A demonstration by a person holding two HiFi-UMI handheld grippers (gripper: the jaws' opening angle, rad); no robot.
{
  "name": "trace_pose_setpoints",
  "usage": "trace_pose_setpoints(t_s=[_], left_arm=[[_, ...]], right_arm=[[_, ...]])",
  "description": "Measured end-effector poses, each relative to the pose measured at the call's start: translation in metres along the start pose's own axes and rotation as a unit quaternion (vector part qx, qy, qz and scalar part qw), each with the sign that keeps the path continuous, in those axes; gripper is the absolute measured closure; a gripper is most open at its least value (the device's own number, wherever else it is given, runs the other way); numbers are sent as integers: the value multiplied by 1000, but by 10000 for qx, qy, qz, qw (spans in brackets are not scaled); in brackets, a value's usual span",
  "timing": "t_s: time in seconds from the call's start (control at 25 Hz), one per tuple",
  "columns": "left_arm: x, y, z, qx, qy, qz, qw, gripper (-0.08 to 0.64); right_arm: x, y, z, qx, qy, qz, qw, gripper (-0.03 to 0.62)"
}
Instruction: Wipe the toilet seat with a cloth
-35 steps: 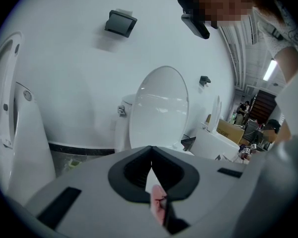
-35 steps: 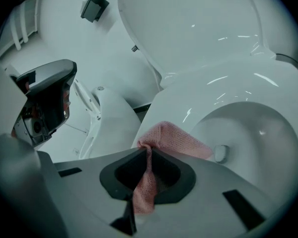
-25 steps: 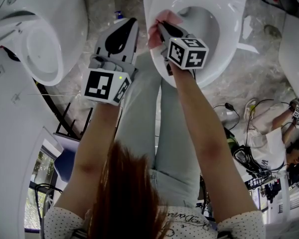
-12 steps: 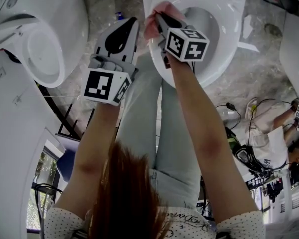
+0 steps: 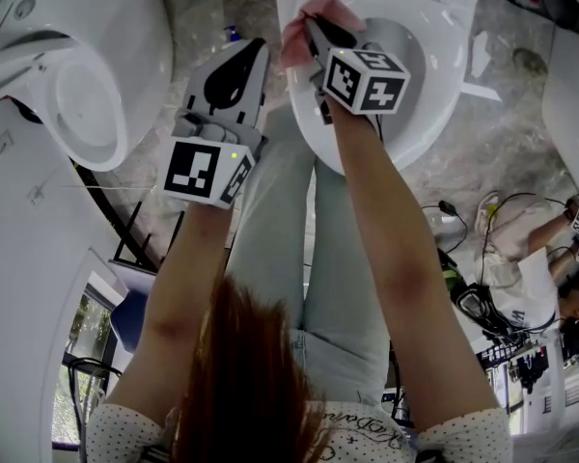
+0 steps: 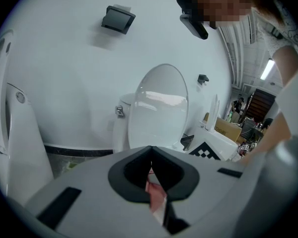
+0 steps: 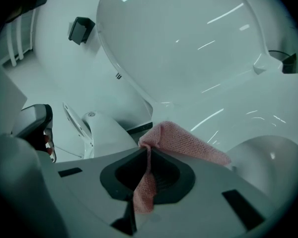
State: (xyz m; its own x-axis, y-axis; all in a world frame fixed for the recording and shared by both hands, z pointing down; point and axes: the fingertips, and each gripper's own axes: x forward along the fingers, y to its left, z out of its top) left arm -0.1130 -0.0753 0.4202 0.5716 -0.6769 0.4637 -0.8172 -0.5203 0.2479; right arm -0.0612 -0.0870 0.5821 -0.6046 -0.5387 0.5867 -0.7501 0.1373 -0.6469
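In the head view a white toilet stands at the top centre, its seat [image 5: 452, 41] ringing the grey bowl. My right gripper [image 5: 307, 25] is shut on a pink cloth [image 5: 297, 29] and presses it on the seat's left side near the back. The right gripper view shows the pink cloth [image 7: 185, 143] pinched in the right gripper [image 7: 149, 151], draped onto the seat [image 7: 228, 110] below the raised lid [image 7: 188, 33]. My left gripper [image 5: 254, 48] hovers left of the toilet above the floor, shut and holding nothing. In its own view, the left gripper [image 6: 150, 148] points at a raised lid [image 6: 156, 108].
A second white toilet [image 5: 77, 85] stands at the left and another white fixture [image 5: 574, 104] at the right edge. The person's jeans-clad legs [image 5: 270, 220] are just in front of the bowl. Cables and equipment [image 5: 482, 297] lie on the floor at the right.
My right gripper has slid the pink cloth a little farther back along the seat's left side. The left gripper has hardly moved.
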Motion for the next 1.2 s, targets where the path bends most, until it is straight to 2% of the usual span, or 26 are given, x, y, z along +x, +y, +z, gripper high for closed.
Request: trace_pose_setpoints(t_s=[0.2,0.44,0.64,1.2], left_arm=[[3,-2,-1,4,22,-5,10000,555],[3,-2,-3,38,52,-32,10000,555],[4,1,-1,44,81,-27,10000,555],[6,-4,9,142,12,-109,9998,555]], right_arm=[[1,-6,10,224,-225,32,9995,557],[0,-17,22,127,-299,-20,9995,557],[-8,-33,47,20,-465,-161,9988,557],[-36,-79,61,-455,-218,-386,9980,557]])
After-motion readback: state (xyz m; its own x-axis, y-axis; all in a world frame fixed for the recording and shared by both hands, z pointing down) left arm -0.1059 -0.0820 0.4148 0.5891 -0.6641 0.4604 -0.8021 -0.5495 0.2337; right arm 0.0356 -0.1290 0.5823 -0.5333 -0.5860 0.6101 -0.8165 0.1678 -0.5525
